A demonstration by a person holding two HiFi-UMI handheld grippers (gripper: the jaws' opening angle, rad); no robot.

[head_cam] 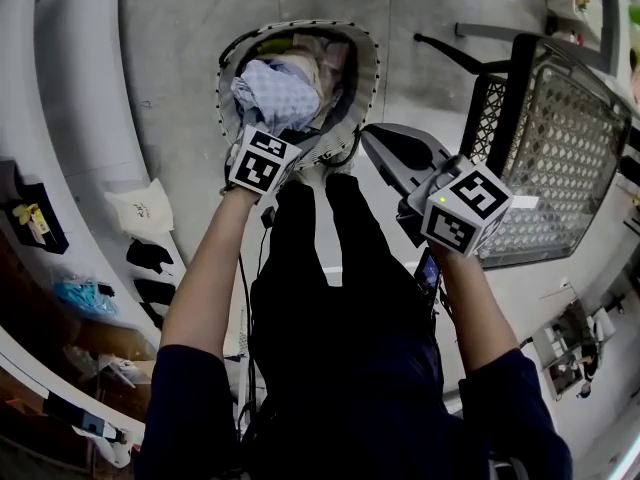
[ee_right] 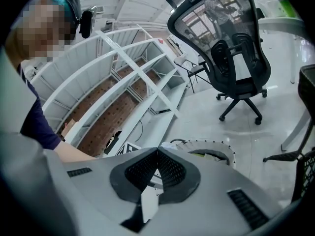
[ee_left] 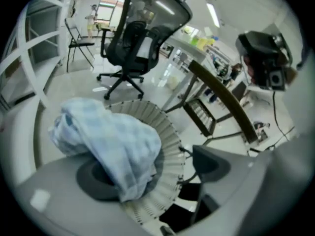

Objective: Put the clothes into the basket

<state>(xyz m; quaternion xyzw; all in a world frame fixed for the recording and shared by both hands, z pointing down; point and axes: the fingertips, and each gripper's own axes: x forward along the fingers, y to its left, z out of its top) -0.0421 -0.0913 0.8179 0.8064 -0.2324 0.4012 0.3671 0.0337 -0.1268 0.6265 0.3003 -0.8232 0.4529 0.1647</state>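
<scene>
The round white basket [head_cam: 368, 68] stands on the floor ahead of my legs, with several clothes inside. A light blue checked cloth [head_cam: 275, 93] lies on top of them. My left gripper [ee_left: 162, 166] hangs over the basket's ribbed rim [ee_left: 170, 136] with its jaws wide apart. The blue cloth [ee_left: 118, 141] is draped over the left finger and is not pinched. That gripper's marker cube [head_cam: 263, 160] sits at the basket's near edge. My right gripper [head_cam: 372, 136] is shut and holds nothing, just right of the basket. Its tips [ee_right: 158, 151] meet, with the basket [ee_right: 216, 146] beyond them.
A black mesh office chair [head_cam: 560, 158] stands close on the right. White shelving [head_cam: 70, 118] curves along the left, with a white bag [head_cam: 140, 208] and dark items on the floor beside it. My black-clad legs [head_cam: 330, 268] are right behind the basket.
</scene>
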